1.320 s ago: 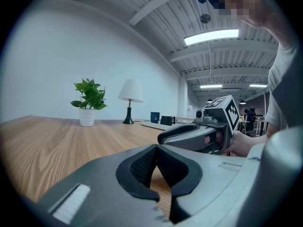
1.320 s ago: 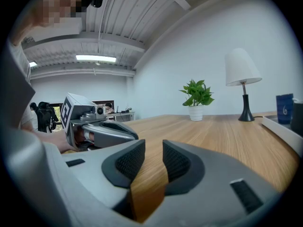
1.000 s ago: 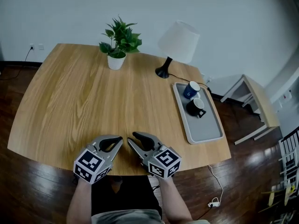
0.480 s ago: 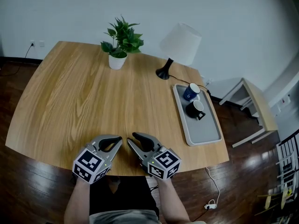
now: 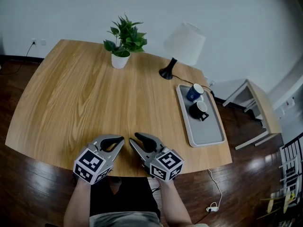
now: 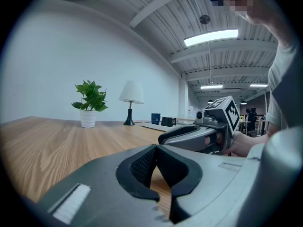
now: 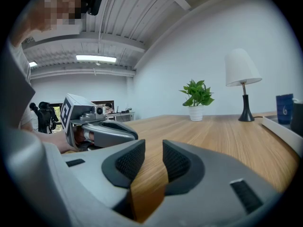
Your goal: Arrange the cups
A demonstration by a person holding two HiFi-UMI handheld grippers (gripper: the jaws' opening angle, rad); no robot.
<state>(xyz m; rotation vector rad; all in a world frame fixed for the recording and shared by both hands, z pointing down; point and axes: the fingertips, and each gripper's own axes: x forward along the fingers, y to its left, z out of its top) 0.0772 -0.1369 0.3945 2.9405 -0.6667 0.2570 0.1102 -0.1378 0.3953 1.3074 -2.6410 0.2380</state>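
A blue cup (image 5: 194, 92) and a black cup (image 5: 199, 110) stand on the far end of a grey tray (image 5: 207, 134) at the table's right side. Both grippers rest side by side at the near table edge, far from the tray. My left gripper (image 5: 121, 140) has its pads touching at the tips (image 6: 155, 147), with nothing between them. A narrow gap separates the pads of my right gripper (image 5: 133, 139), which is also empty (image 7: 153, 144). The left gripper view shows both cups, the blue cup (image 6: 155, 118) and the black cup (image 6: 166, 121), small in the distance.
A potted plant (image 5: 124, 41) and a white lamp (image 5: 182, 44) stand at the back of the wooden table (image 5: 85, 98). A small side table (image 5: 258, 105) stands to the right on the dark floor. A cable runs from the lamp past the tray.
The head camera has drifted slightly. Grippers and cups have not moved.
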